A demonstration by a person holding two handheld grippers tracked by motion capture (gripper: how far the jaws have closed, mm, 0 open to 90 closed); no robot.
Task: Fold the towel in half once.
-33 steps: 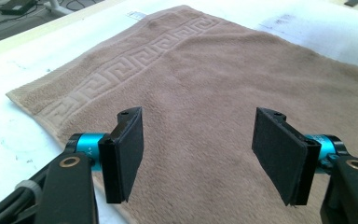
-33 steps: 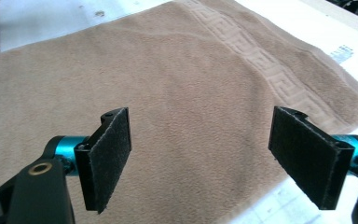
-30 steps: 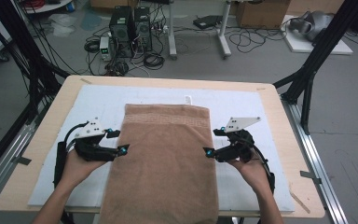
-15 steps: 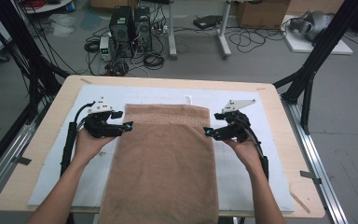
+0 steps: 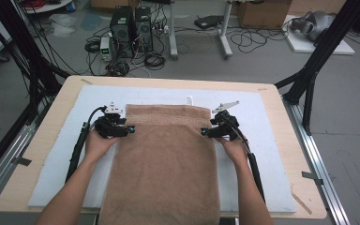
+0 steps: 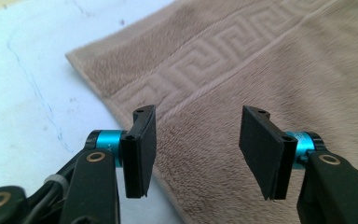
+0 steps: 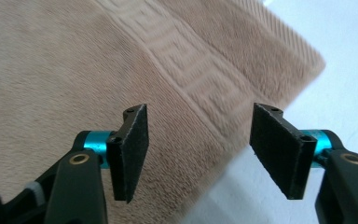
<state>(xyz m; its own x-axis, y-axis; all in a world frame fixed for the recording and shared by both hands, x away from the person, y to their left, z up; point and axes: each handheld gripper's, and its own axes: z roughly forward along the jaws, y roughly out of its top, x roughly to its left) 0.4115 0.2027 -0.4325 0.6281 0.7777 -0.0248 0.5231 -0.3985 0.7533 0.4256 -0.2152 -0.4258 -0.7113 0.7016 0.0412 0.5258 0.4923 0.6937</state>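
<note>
Forearms come in nearest the person's table edge, one on each side of the brown towel, which lies flat and lengthwise on the pale blue mat and hangs over that near edge. Farther up, the left gripper sits at the towel's left side edge, just short of its far left corner, and the right gripper sits at the towel's right side edge, just short of its far right corner. Both point inward at the cloth.

Seen along the left gripper, the jaws stand spread with the towel's edge and its key-pattern band lying under the gap; they have just been closing, yet the pads press on nothing. The right gripper reads the same: jaws apart and just closing, with the towel's hem crossing the gap below them, unpinched.

By my reading this is the approach-and-grasp step on the two far corners, likely ahead of a fold. Next each claw needs one pad slid under the hem, then a firm pinch on a single layer at matching spots, so the far edge lifts evenly. Beyond the towel's far edge a small white tab lies on the mat.
</note>
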